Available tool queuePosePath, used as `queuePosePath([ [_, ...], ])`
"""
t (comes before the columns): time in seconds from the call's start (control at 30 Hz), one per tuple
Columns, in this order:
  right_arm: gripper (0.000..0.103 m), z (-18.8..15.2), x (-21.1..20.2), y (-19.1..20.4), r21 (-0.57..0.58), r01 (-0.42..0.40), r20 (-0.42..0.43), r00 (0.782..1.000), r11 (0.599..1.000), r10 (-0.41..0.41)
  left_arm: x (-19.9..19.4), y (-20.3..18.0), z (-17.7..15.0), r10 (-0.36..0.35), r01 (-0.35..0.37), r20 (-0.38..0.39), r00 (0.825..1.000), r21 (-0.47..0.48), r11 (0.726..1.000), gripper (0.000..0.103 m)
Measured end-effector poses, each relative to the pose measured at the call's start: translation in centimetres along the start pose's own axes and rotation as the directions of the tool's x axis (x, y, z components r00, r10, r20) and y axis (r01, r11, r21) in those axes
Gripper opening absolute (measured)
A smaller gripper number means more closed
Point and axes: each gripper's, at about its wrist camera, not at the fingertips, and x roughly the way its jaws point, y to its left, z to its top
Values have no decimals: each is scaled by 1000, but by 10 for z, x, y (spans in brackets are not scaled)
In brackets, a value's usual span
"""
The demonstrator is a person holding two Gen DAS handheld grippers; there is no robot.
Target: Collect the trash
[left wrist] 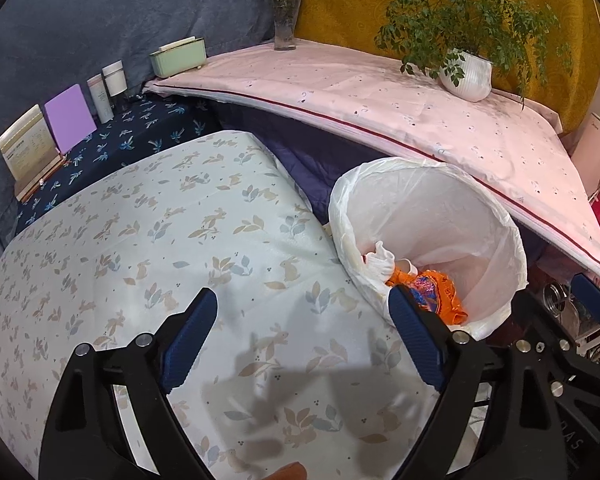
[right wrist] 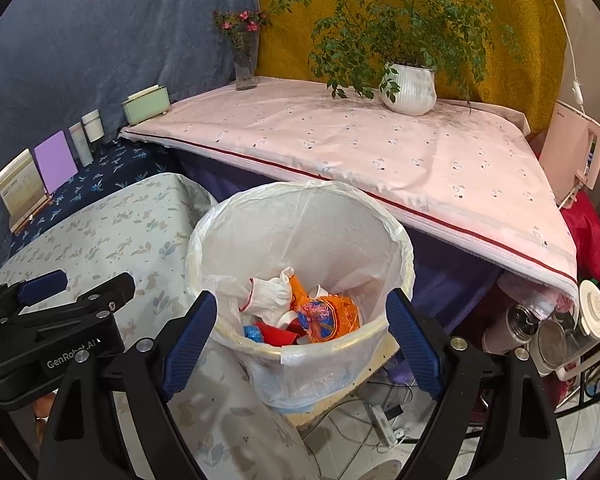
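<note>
Both grippers, left (left wrist: 300, 344) and right (right wrist: 300, 340), have fingers spread wide with nothing between them. The trash (right wrist: 300, 312) sits inside the lined bin (right wrist: 396, 240) beside the rabbit-print worktop (left wrist: 140, 260), probably so scraps drop straight in.

The bin (left wrist: 428, 240) wall hides lower trash; the card's (left wrist: 24, 148) print is illegible.

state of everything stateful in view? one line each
Left gripper: open, empty.
Right gripper: open, empty, over the bin.
Bin: lined, upright, partly filled.
Orange wrapper: in the bin, crumpled.
Tissue box: closed, tissue showing.
Vase: upright, holds flowers.
Plant pot: upright.
</note>
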Motion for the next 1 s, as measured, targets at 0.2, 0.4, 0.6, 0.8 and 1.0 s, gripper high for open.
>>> queuePosePath([
  [0.2,90,-7,3,-7,14,10,-28,1000,1000,-10,0,3,-9,16,-16,1,1000,-6,1000,88],
  [0.4,90,-14,4,-8,12,19,-34,999,1000,-19,3,3,-14,19,-19,-12,1000,-7,1000,89],
  [0.6,90,-17,4,-8,-2,17,-36,999,1000,-17,4,3,-18,30,-30,-15,999,-5,1000,91],
  [0.8,90,-21,1,-7,-6,35,-29,999,999,-35,4,5,-21,30,-31,-19,999,-16,999,93],
  [1.0,90,-23,0,-7,-8,26,-35,999,1000,-26,4,3,-24,36,-36,-21,999,-12,999,93],
])
